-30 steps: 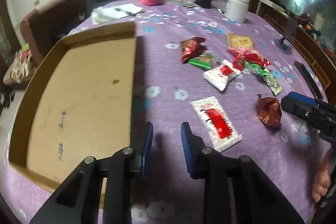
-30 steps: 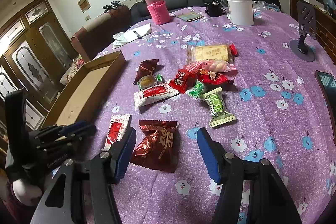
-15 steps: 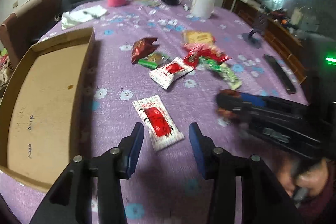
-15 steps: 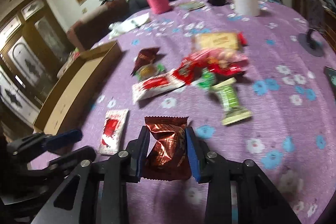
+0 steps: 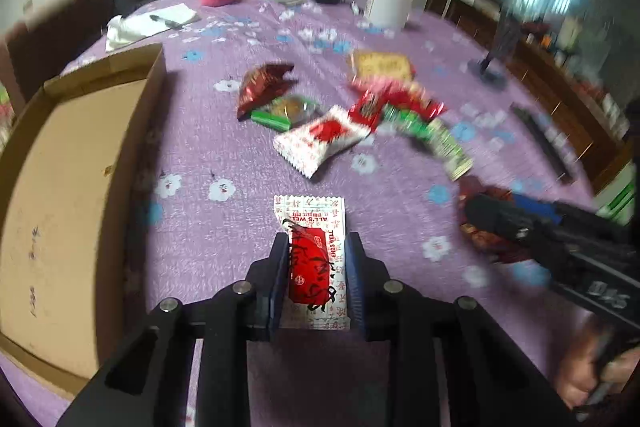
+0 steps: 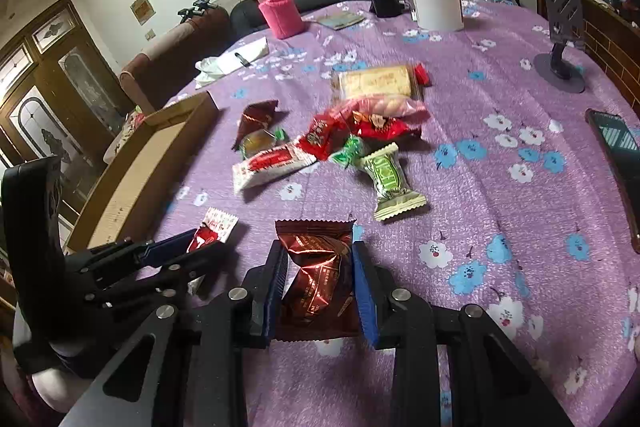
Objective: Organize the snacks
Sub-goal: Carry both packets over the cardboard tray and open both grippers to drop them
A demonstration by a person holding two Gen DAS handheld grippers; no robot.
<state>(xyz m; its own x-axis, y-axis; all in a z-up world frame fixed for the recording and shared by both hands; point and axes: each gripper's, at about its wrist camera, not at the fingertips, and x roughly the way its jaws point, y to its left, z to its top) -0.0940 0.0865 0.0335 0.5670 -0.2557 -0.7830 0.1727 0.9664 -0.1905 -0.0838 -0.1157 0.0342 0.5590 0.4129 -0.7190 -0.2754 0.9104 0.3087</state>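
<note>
Purple cloth (image 6: 500, 187) with flowers covers the big table. On the left lies a flat cardboard box (image 5: 72, 187), and it has nothing in it yet. Snacks sit in a heap (image 6: 344, 135) in the middle, further away.

Two snacks lie near, each between a pair of jaws. The left gripper (image 5: 316, 279) is closing on a white packet (image 5: 314, 259) with a red patch; its long side runs the same way the fingers point, so the jaws squeeze its long edges. The right gripper (image 6: 320, 291) is clamped on a brown packet (image 6: 316, 279), which has crumpled a bit (so the pads really are pressing).

I think the box comes next. It lies just left of the left gripper, so that hand is nearer. The right one would have to cross over to reach it.
</note>
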